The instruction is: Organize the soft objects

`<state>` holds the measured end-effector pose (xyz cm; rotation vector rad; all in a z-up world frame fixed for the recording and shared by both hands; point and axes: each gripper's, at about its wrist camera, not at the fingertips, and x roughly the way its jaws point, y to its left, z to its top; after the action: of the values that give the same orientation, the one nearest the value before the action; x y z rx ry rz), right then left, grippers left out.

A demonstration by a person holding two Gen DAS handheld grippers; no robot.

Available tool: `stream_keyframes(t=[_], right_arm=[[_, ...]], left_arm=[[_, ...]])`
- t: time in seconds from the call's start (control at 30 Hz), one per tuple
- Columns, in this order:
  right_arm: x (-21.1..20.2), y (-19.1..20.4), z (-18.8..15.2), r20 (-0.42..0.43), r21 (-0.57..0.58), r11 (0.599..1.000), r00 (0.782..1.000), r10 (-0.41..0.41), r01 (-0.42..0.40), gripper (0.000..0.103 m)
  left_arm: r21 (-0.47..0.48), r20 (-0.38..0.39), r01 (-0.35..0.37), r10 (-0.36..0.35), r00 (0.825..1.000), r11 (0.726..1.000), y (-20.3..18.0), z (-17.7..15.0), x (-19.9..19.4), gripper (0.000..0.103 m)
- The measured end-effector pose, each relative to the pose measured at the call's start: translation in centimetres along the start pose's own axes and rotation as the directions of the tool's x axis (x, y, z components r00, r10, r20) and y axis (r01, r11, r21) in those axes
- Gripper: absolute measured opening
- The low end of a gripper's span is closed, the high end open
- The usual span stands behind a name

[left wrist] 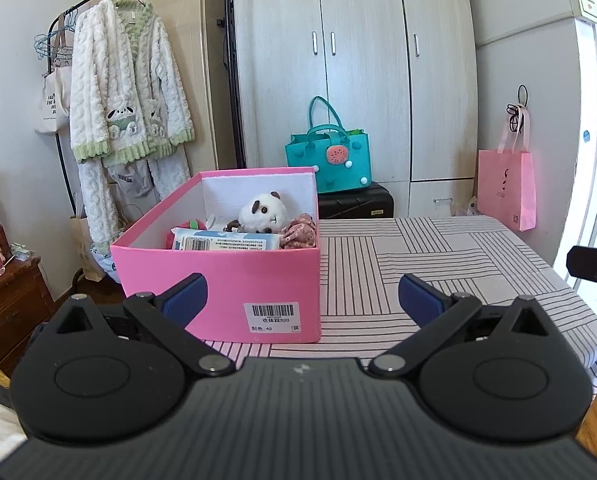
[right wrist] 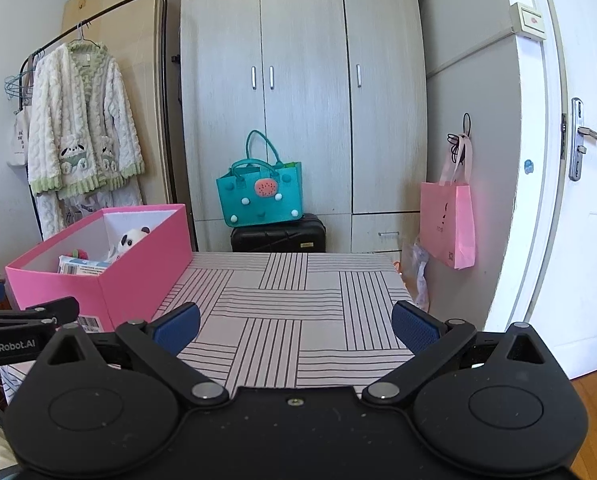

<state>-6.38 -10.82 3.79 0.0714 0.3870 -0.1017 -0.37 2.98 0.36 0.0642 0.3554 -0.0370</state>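
Striped table [right wrist: 298, 312] is bare mid-frame since the panda plush [left wrist: 263, 209] and tissue pack [left wrist: 226, 243] already sit in the pink box [left wrist: 218, 280] at left, so left gripper [left wrist: 303, 300] and right gripper [right wrist: 296, 324] hang spread, empty.

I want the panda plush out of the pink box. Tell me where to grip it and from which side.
Grip the panda plush by its round white head, coming from above through the open top of the pink box. The head sits highest among the contents, while the box walls block any side approach and the wipes pack lies in front of its body.
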Motion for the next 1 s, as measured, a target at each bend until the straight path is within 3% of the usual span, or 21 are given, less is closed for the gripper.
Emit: stream_keyframes(t=[1.0], right_arm=[[0.4,-0.24,-0.44,-0.023,-0.01,0.999,0.999,-0.043,0.042,0.103]], left_arm=[[0.029,-0.037,-0.035,0.036,0.999,0.999,-0.09,-0.75,0.59,0.103]])
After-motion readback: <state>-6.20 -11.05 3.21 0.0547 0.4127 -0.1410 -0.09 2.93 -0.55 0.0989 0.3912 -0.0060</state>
